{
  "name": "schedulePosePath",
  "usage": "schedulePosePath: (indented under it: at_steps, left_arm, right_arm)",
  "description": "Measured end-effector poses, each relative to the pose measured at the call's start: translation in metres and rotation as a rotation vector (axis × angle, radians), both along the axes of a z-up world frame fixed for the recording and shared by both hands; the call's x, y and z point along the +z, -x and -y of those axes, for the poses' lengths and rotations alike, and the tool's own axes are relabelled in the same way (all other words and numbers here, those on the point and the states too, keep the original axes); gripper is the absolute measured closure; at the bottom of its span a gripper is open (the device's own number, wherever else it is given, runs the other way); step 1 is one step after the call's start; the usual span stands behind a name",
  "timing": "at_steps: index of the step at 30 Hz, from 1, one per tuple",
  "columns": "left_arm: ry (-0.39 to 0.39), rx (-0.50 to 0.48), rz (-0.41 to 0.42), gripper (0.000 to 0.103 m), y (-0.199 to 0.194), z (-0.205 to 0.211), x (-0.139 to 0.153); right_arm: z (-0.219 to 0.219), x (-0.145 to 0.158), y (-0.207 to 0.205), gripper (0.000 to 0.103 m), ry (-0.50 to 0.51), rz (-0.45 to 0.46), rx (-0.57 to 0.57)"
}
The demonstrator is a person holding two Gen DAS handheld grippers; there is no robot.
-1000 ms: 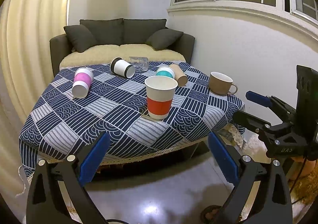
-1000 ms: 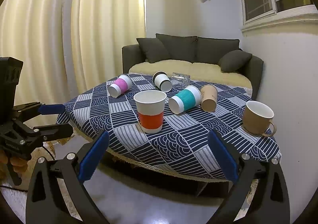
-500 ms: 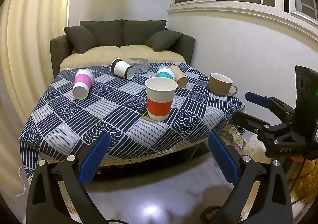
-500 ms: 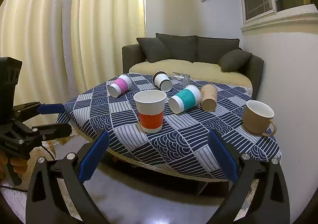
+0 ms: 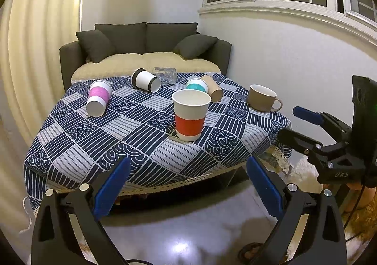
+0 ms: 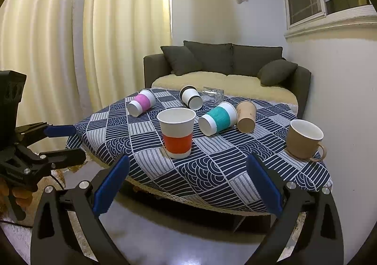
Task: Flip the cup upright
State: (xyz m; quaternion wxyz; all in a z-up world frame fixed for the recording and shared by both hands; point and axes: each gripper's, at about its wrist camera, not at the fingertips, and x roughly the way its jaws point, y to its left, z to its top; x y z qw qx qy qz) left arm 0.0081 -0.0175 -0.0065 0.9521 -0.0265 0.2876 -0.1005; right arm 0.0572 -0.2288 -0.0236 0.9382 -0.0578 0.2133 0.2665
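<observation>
Cup point(image 5: 191, 114) upright; tan one point(image 6: 246, 117) apparently toppled.

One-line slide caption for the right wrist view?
Open right claw faces upright orange-banded cup and tan mug, with four paper cups lying tipped behind.

The bench point(image 5: 70, 159) has a blue patterned cloth; on it stand an orange-banded cup point(image 5: 190, 115) and a brown mug point(image 5: 262, 98), while four cups and a glass point(image 5: 165, 74) lie sideways.
</observation>
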Motion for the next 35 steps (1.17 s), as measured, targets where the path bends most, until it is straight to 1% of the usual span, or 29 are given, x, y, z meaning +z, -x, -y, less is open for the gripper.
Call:
schedulePosePath:
  at_steps: [35]
  left_arm:
    - [-0.007, -0.004, -0.011, 0.007, -0.0011, 0.0014, -0.0016]
  right_arm:
    - [0.0008, -0.0018, -0.0017, 0.005, 0.003, -0.003, -0.003]
